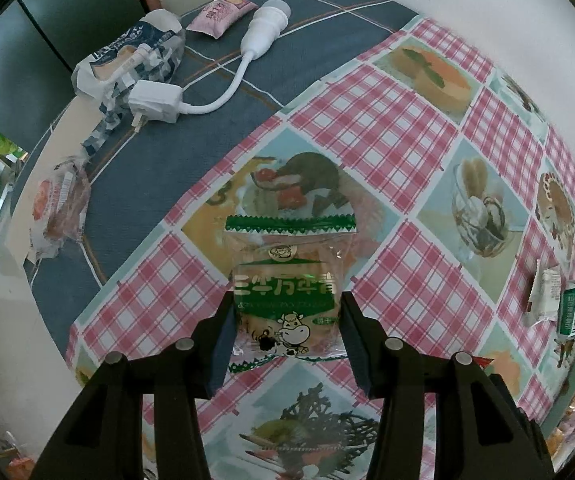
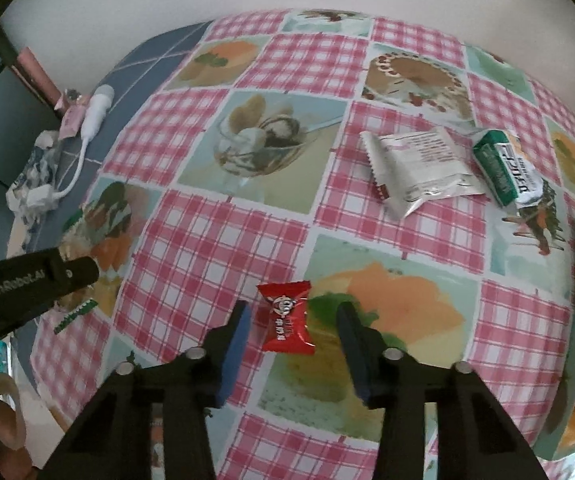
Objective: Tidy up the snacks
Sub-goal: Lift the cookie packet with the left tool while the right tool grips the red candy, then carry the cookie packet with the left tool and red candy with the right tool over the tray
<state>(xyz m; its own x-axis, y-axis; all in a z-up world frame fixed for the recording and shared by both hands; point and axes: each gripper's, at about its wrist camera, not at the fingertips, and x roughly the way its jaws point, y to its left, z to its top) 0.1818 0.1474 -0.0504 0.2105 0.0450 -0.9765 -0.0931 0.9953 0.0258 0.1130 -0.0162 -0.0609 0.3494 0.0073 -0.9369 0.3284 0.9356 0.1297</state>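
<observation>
Left gripper (image 1: 287, 312): your jaws are pinching the green-and-clear biscuit packet (image 1: 287, 280) from both sides, pads right up against its edges, pointing pretty much straight down at the table.
Right gripper (image 2: 293, 326): your jaws sit either side of the small red candy (image 2: 287, 318), but there's a gap on both sides, so no squeeze on it.
Red candy: lying flat on the checkered tablecloth (image 2: 223, 256), near edge of the table, between your fingers.
Biscuit packet: over the pink-check cloth, near side, with the cartoon cow print facing up.
Further right: a white foil packet (image 2: 419, 168) and a green-and-white packet (image 2: 505, 166) lie side by side, touching or nearly.
Far left corner: a pink snack pack (image 1: 221, 14), a blue-white bag (image 1: 135, 56) and a white plug with its cable (image 1: 159, 100) on the blue cloth (image 1: 191, 152).
Left edge: clear-wrapped pastry (image 1: 61, 208), blurry.
</observation>
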